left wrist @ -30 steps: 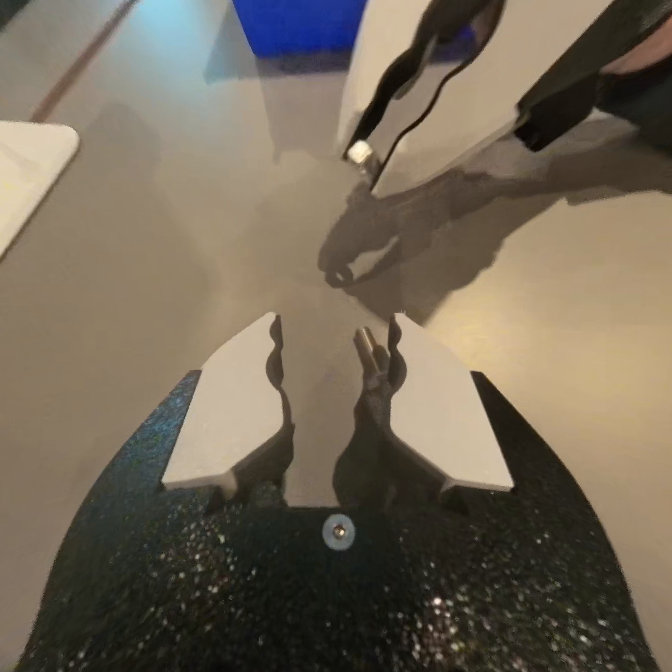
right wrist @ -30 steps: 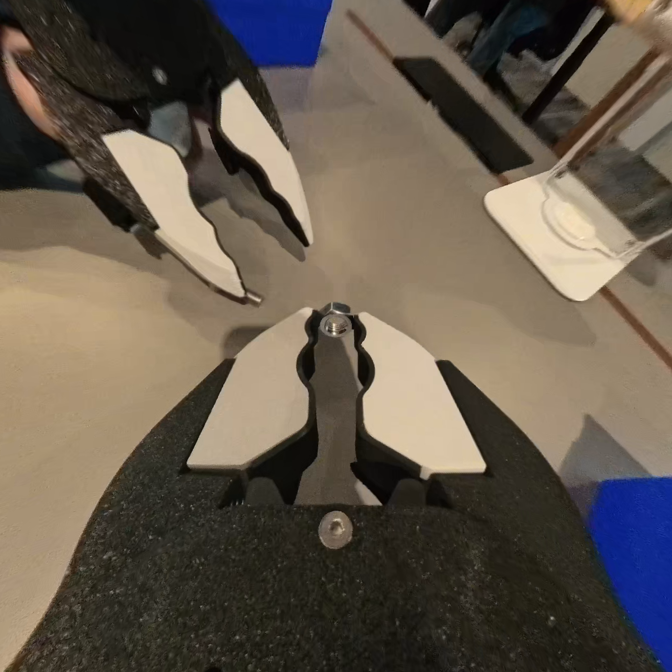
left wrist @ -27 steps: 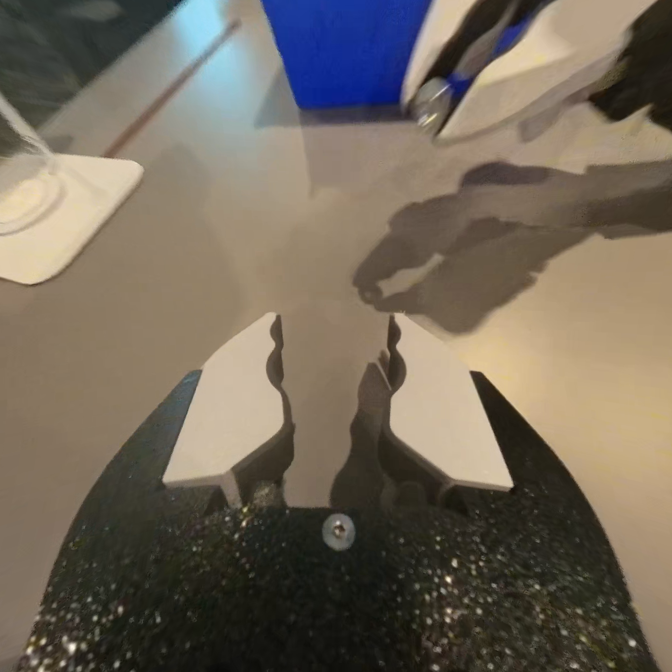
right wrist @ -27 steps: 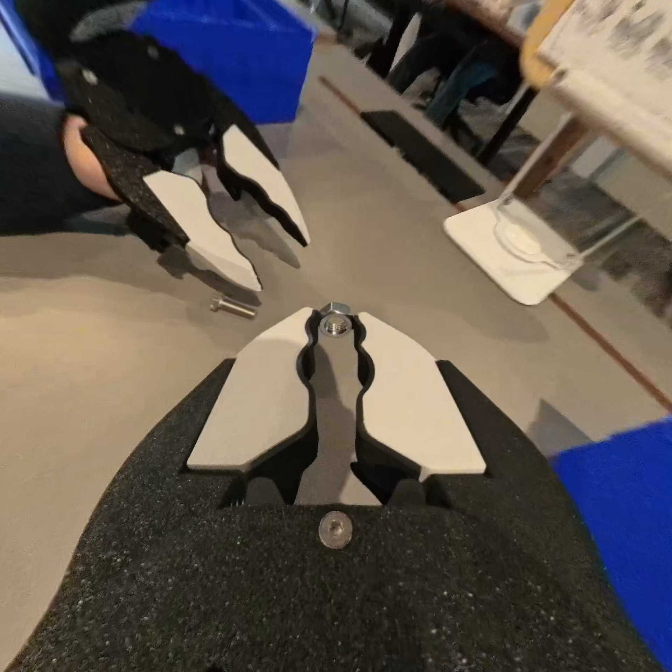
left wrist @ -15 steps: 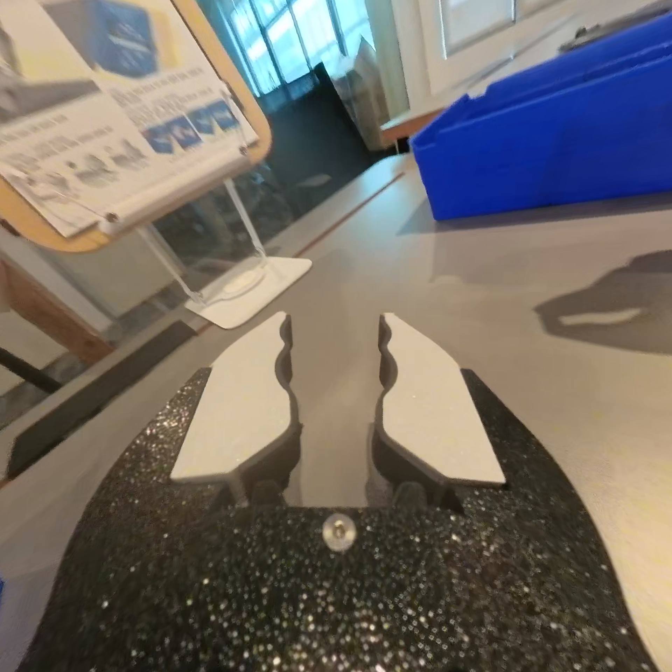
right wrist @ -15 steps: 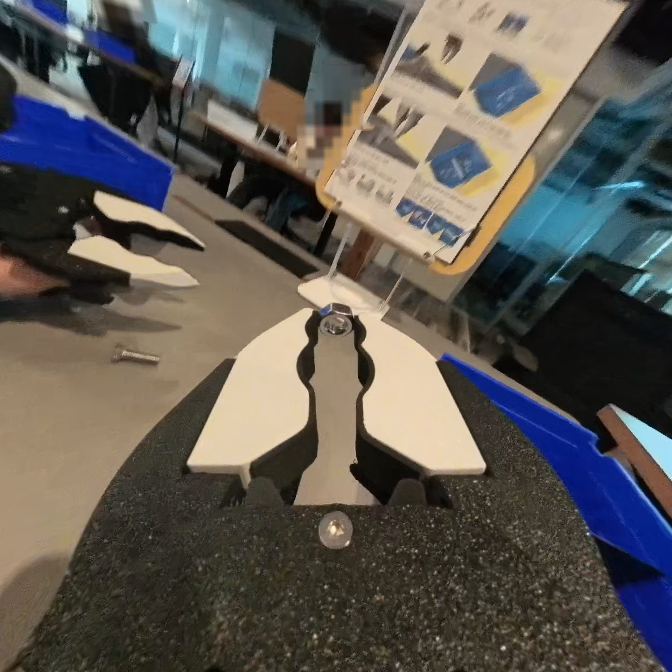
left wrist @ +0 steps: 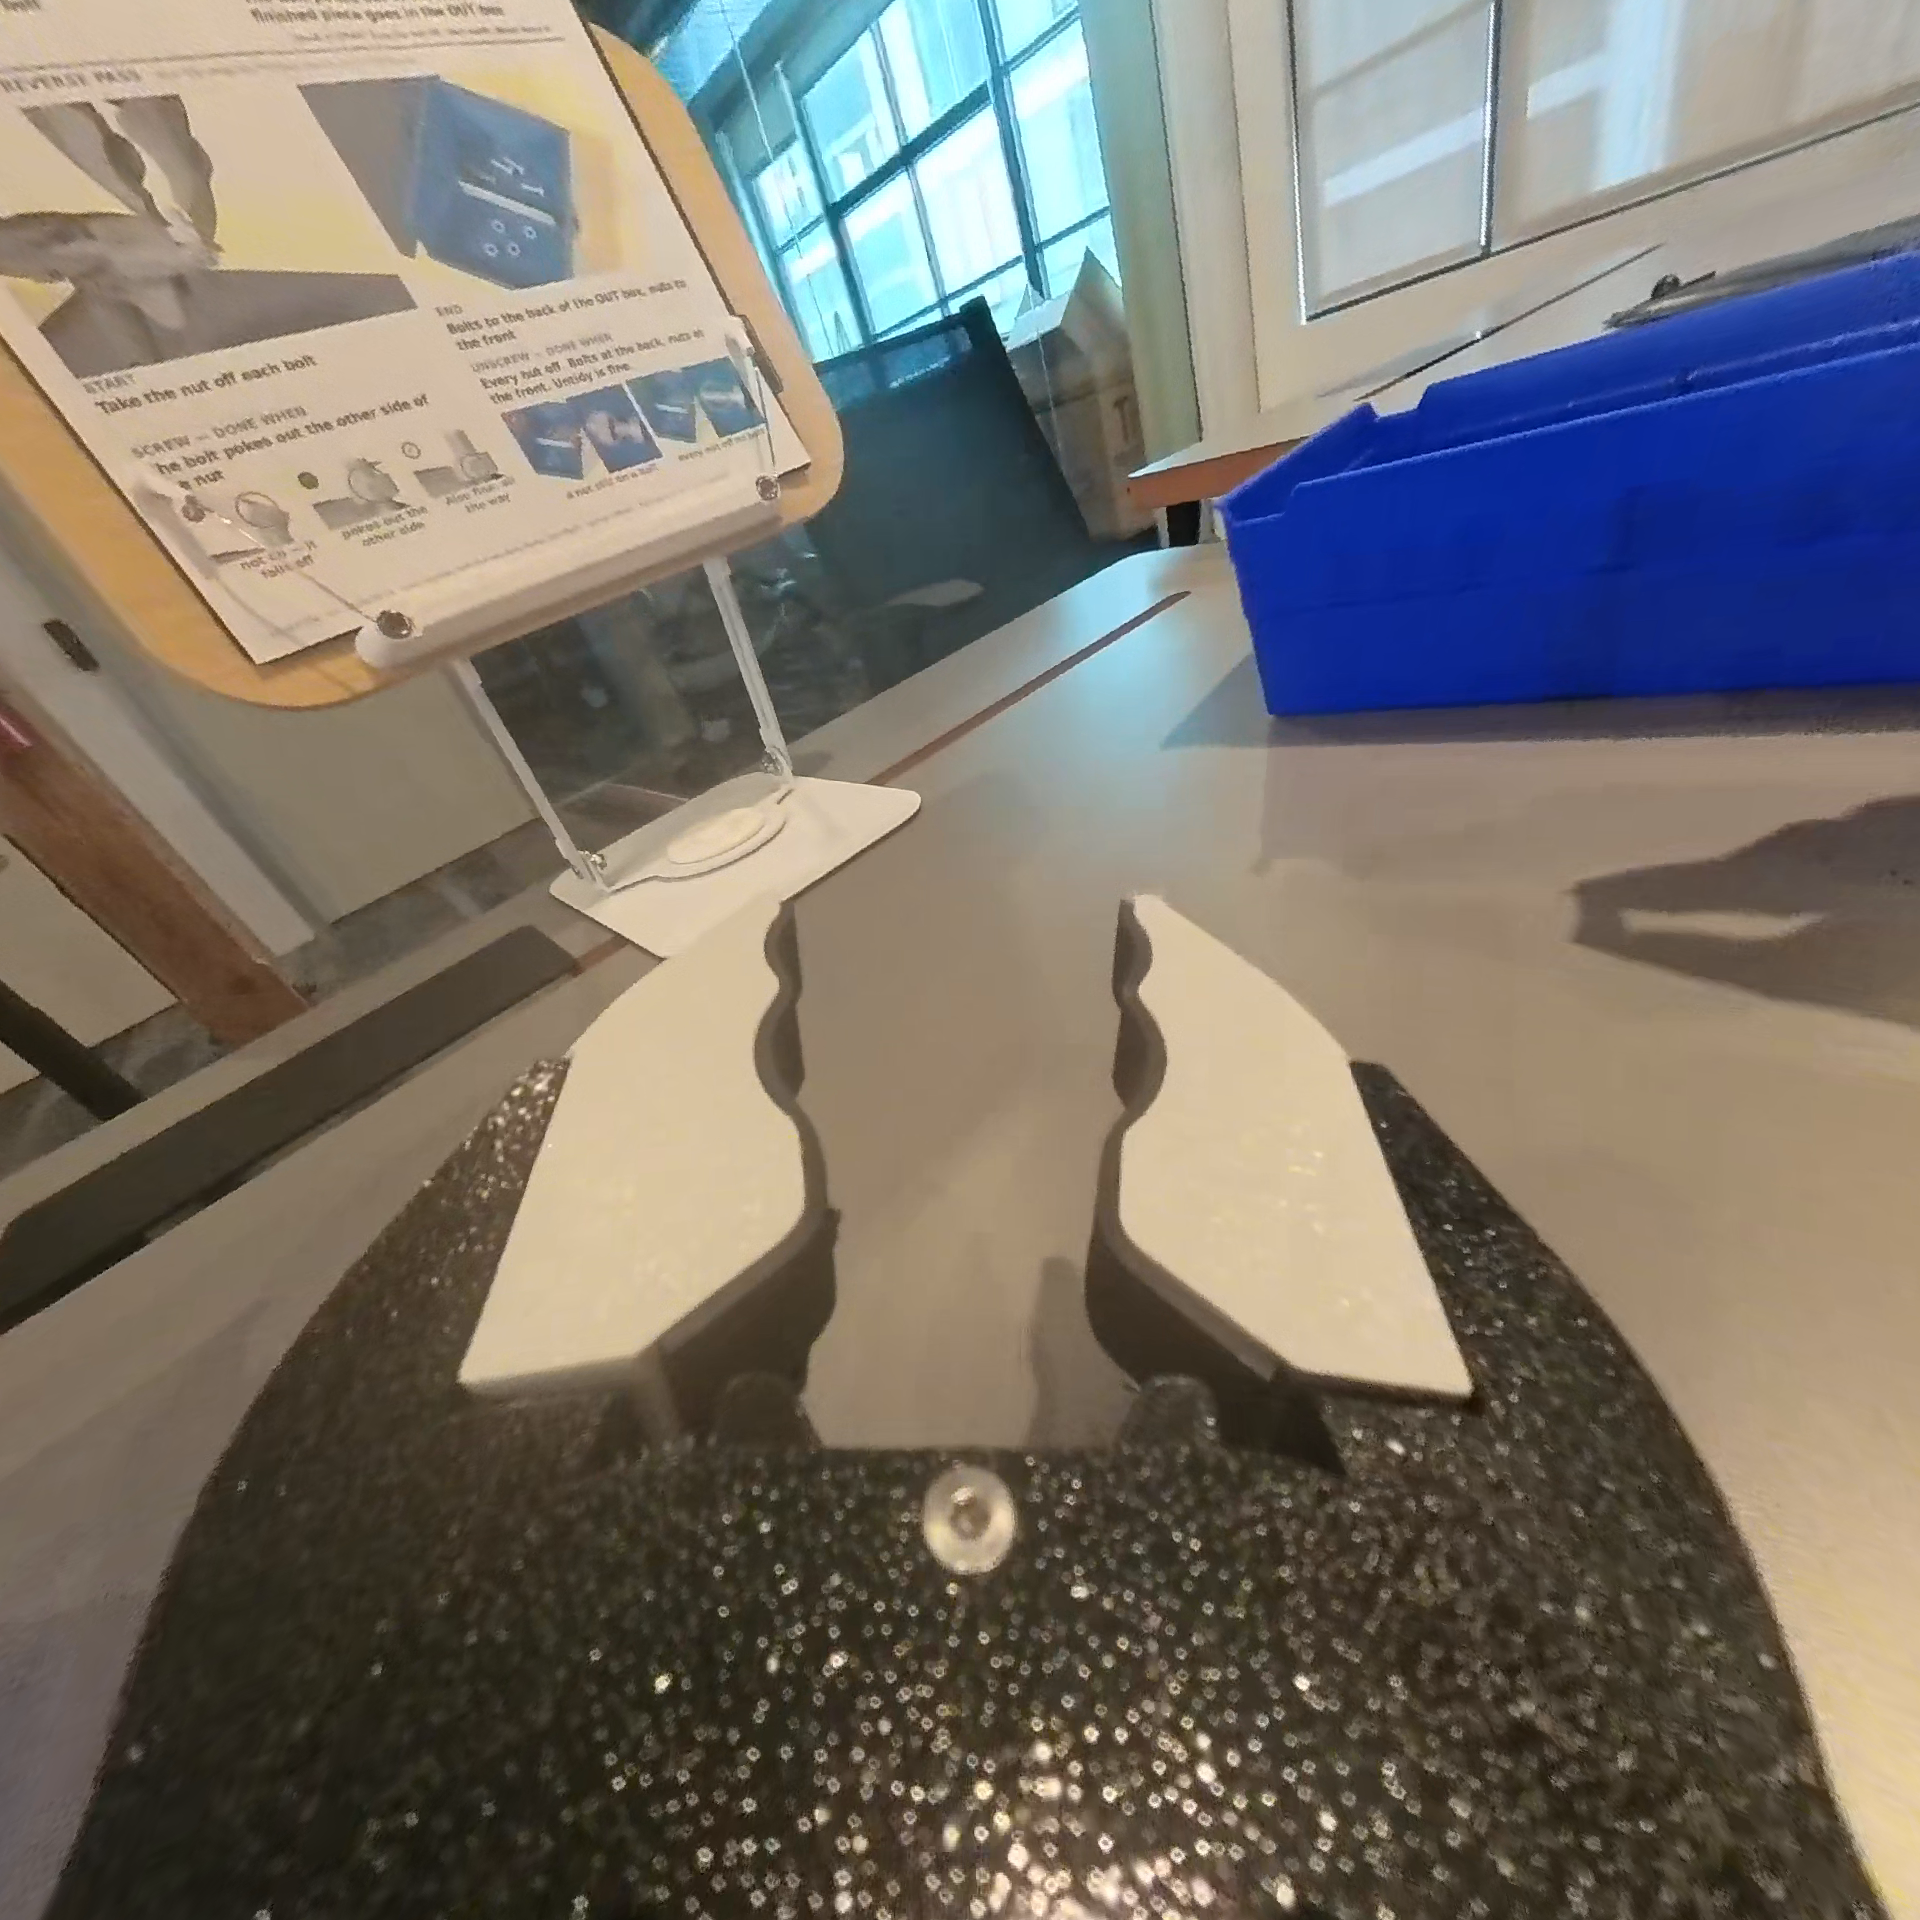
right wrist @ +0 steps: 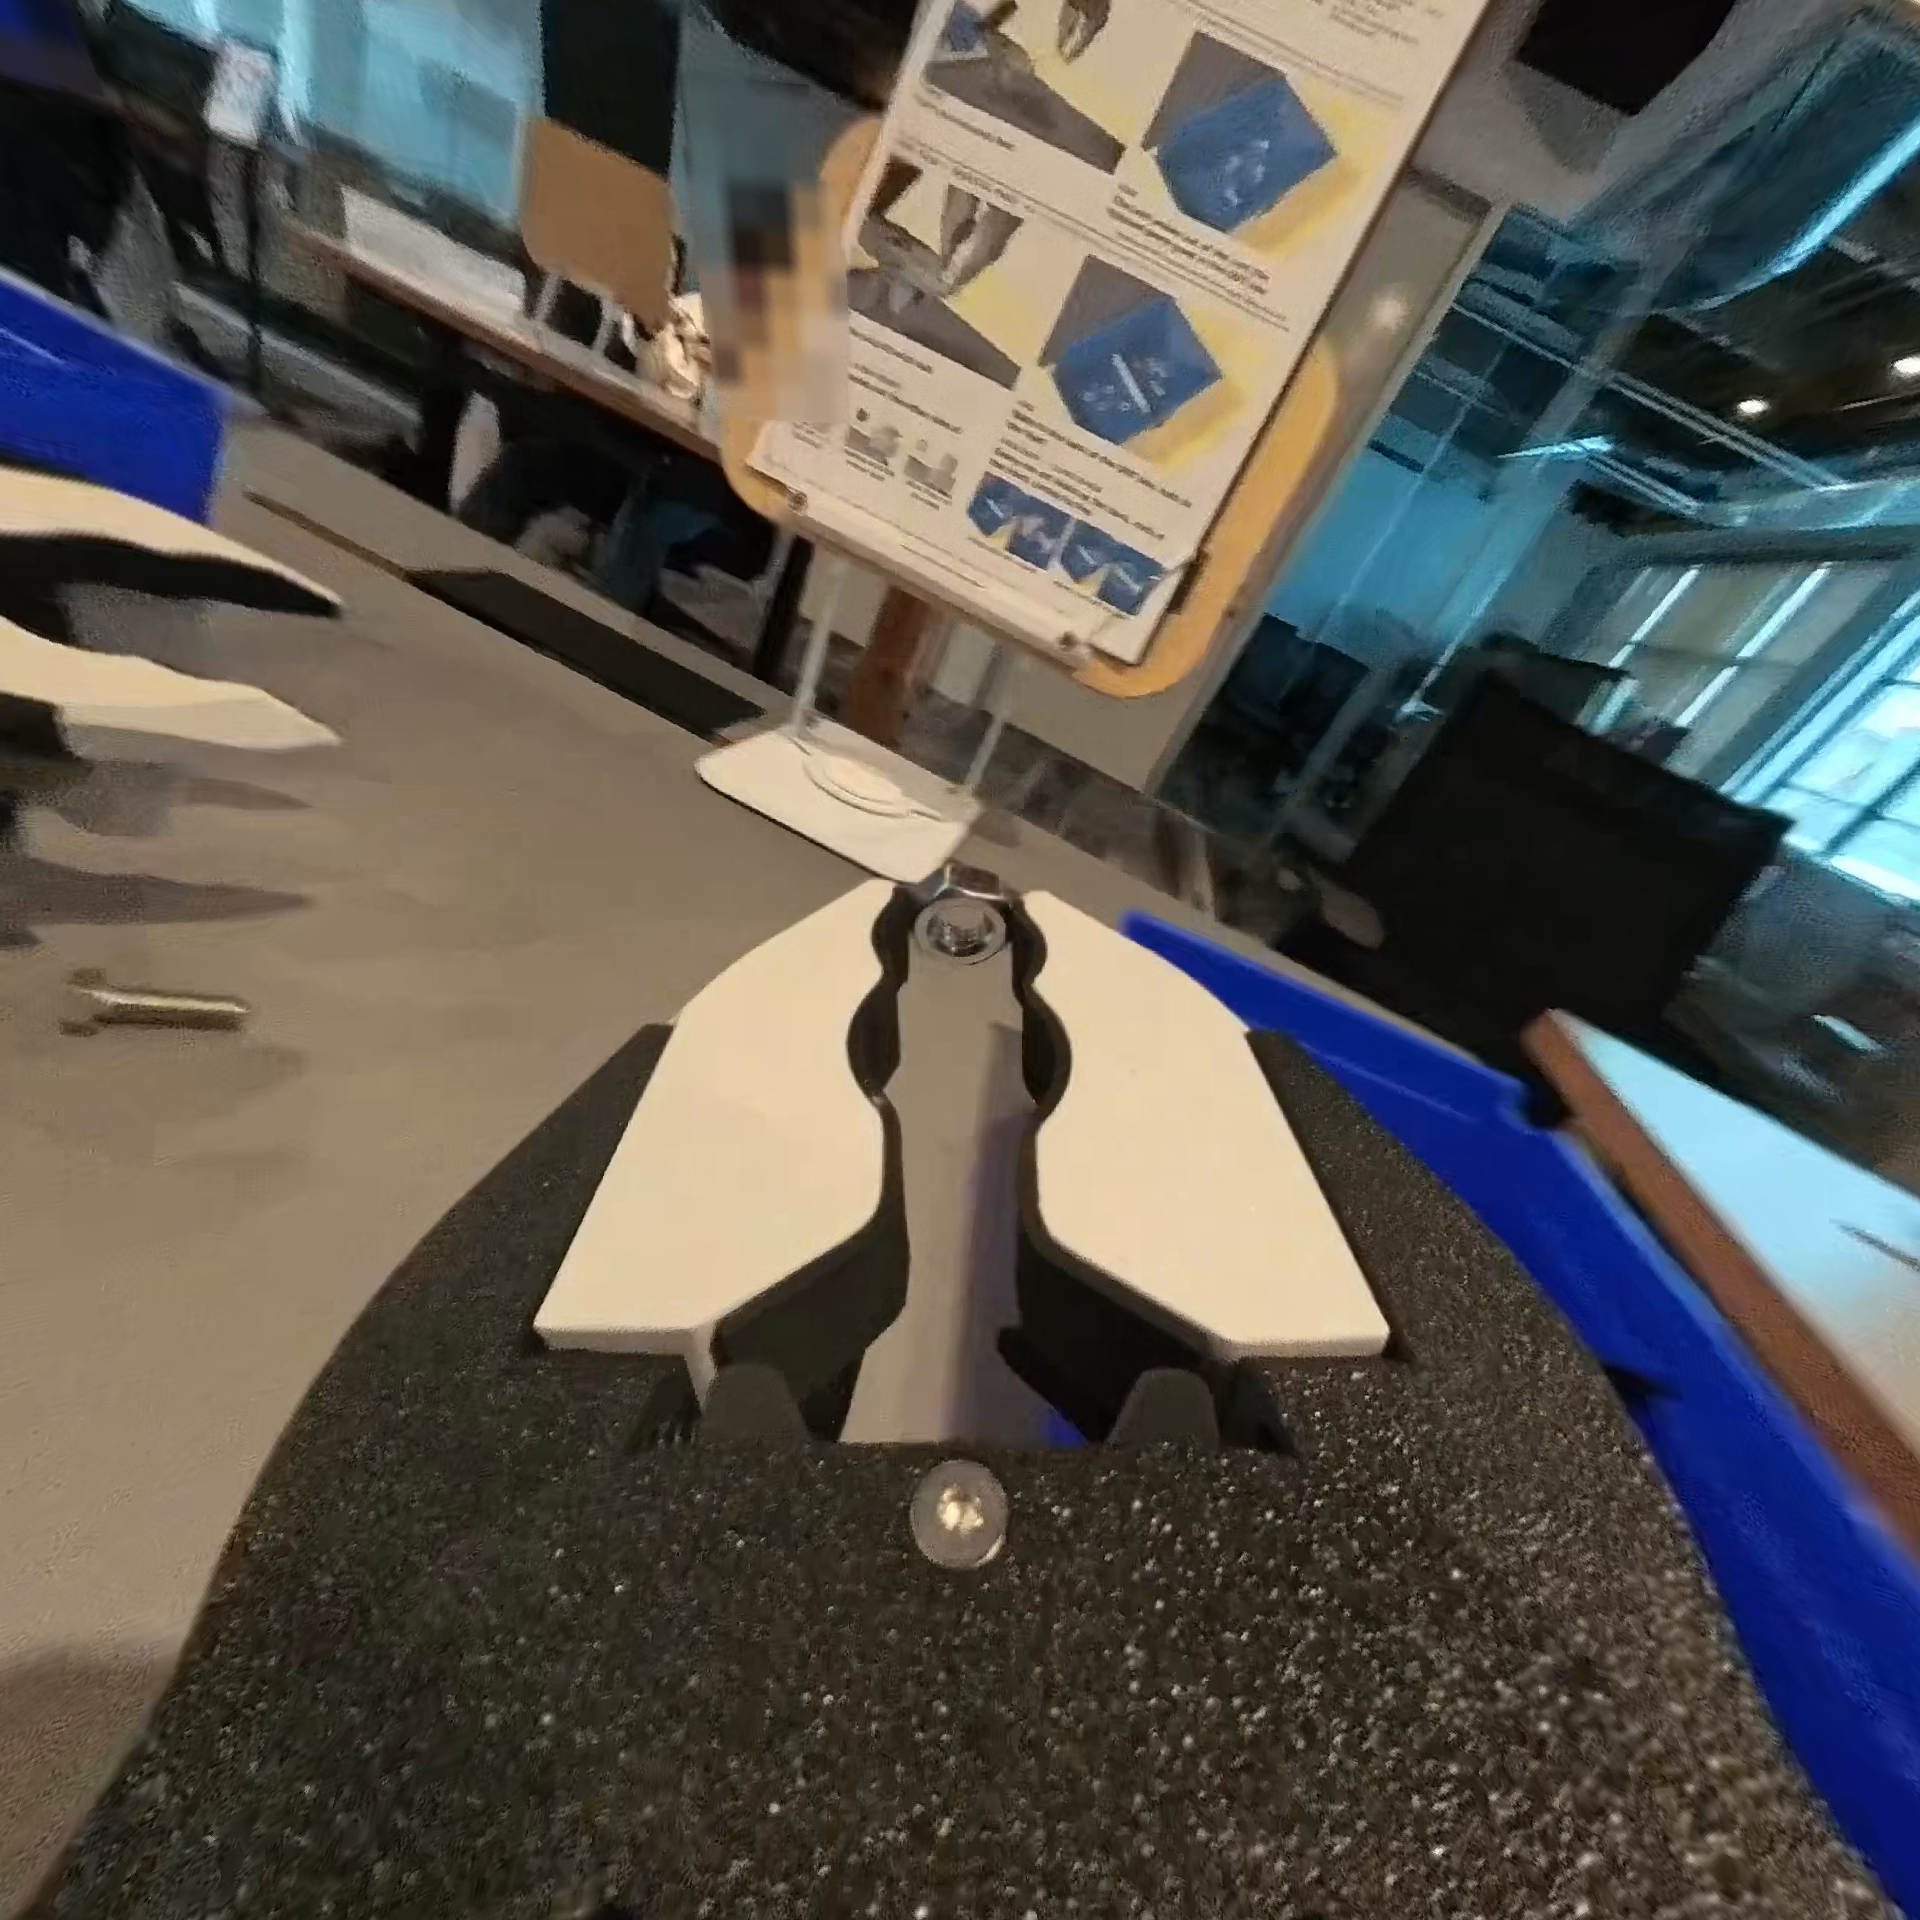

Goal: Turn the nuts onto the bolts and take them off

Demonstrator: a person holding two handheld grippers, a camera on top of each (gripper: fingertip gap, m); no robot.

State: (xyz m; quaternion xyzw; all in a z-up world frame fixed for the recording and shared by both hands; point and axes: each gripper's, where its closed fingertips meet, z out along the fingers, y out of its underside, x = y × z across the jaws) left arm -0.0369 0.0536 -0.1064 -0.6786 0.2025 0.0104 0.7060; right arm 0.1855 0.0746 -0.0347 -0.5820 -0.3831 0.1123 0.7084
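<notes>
My right gripper (right wrist: 961, 920) is shut on a silver hex nut (right wrist: 961, 930) pinched between its white fingertips, held above the grey table. A silver bolt (right wrist: 156, 1006) lies flat on the table to the left of it in the right wrist view. My left gripper (left wrist: 954, 920) is open and empty, its white fingers spread over bare grey table. It also shows at the left edge of the right wrist view (right wrist: 156, 665), apart from the bolt. The bolt does not show in the left wrist view.
A blue bin (left wrist: 1579, 540) stands at the right in the left wrist view. Another blue bin (right wrist: 1455, 1164) lies close on the right of my right gripper. A sign board on a clear stand with a white base (left wrist: 727, 852) stands at the table's far edge (right wrist: 842, 800). Spacing between my two grippers at the tips: around 25 centimetres.
The left gripper let the bolt go; it now lies on the table. Both grippers lifted and tilted up from looking down at the table. The right gripper kept the nut.
</notes>
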